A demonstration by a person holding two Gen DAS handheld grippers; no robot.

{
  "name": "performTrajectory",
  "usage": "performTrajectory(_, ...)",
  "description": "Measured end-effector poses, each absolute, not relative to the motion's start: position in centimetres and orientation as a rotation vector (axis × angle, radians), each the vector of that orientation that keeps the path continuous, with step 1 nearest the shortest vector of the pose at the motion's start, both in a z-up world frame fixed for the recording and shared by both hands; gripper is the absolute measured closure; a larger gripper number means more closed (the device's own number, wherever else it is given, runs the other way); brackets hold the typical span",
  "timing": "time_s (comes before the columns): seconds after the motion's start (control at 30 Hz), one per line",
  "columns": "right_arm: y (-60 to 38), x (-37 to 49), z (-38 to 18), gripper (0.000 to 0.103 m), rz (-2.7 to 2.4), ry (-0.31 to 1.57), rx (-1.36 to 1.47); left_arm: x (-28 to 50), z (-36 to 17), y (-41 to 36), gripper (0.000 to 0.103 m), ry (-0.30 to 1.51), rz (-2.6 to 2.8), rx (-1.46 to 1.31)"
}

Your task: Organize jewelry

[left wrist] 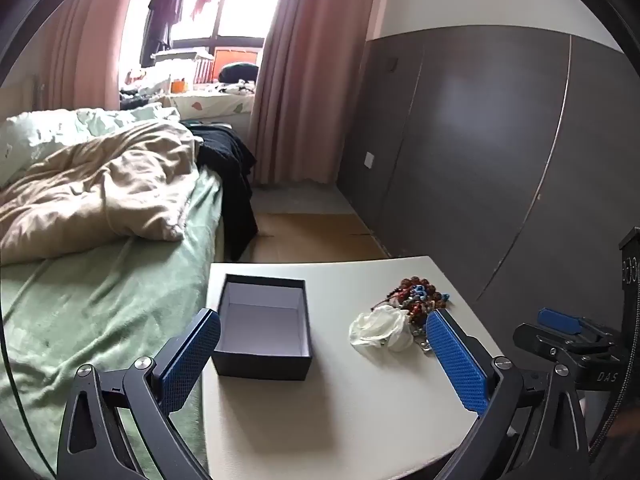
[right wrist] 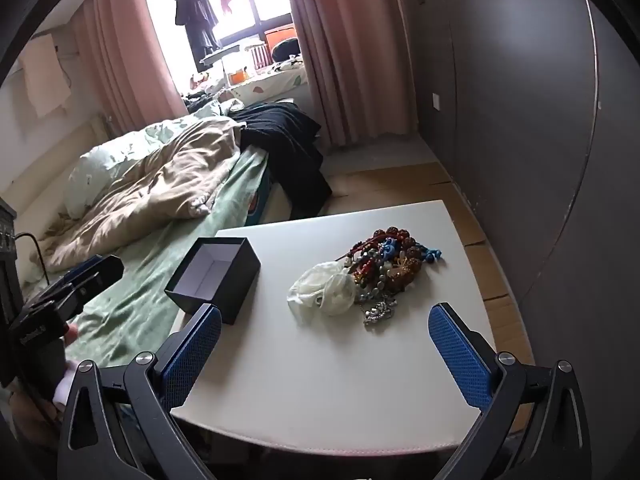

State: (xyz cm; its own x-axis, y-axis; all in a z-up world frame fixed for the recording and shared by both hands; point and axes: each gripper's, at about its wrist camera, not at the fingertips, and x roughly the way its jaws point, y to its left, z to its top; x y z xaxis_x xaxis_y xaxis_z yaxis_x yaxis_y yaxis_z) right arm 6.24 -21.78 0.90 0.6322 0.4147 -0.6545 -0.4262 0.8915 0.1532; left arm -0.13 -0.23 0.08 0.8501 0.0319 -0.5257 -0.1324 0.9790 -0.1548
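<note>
Your left gripper (left wrist: 322,344) hovers over the near edge of the white square counter (left wrist: 320,412) with its jaws spread wide and nothing between them. Your right gripper (right wrist: 324,340) does the same, its blue textured pads (right wrist: 460,360) far apart and holding nothing. The tangled heap of coloured bead and metal jewelry (right wrist: 384,268) lies on the counter's right half, touching a crumpled white translucent bag (right wrist: 324,290) on its left. The open dark rectangular box with a pale lining (right wrist: 214,274) sits apart from the heap, near the counter's left edge, and nothing shows inside it. Beyond the counter lies a bed with a green sheet (left wrist: 100,300) and a rumpled beige quilt (left wrist: 100,188).
</note>
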Motion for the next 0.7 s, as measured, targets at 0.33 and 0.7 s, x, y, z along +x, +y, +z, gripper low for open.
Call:
performTrajectory(0.33, -21.8, 6.8, 0.4, 0.000, 0.465, 0.741, -0.010, -0.1, -0.2, 0.4, 0.000, 0.563, 0.069, -0.222)
performTrajectory(0.7, -21.5, 6.7, 0.3, 0.000, 0.461, 0.739, -0.014, 0.1, -0.3, 0.2, 0.000, 0.555, 0.071, -0.217)
